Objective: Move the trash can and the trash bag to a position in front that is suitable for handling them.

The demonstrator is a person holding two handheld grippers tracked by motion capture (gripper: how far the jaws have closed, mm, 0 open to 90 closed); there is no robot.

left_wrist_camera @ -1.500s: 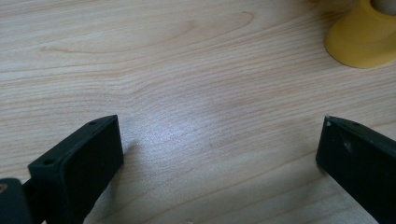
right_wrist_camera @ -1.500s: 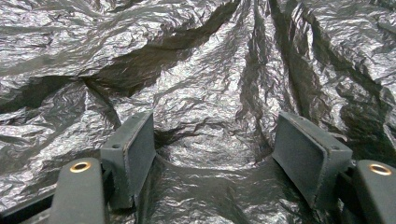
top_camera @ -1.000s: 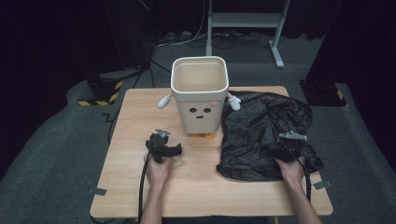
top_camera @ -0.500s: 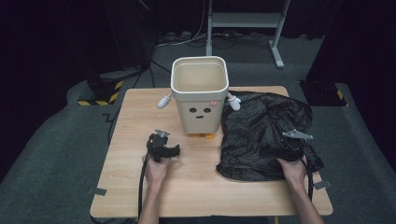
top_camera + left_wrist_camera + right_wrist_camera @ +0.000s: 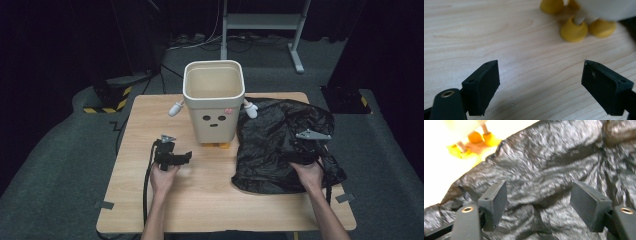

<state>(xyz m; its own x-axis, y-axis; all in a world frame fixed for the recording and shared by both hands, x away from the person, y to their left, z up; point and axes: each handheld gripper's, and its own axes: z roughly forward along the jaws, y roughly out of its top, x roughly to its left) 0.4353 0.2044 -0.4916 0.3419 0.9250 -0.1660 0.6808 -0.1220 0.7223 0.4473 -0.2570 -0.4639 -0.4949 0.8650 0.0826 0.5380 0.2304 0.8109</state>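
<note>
both tongs (image 5: 186, 156) (image 5: 295, 150) unmoved; right still over black bag (image 5: 272, 135).

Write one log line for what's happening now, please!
left claw: open, over bare table | right claw: open, above black bag | bin: upright

High view above the counter (image 5: 150, 200) edge looking forward and down, 2 gripper views low, close, both catching the bin's yellow feet (image 5: 574, 31).
</note>
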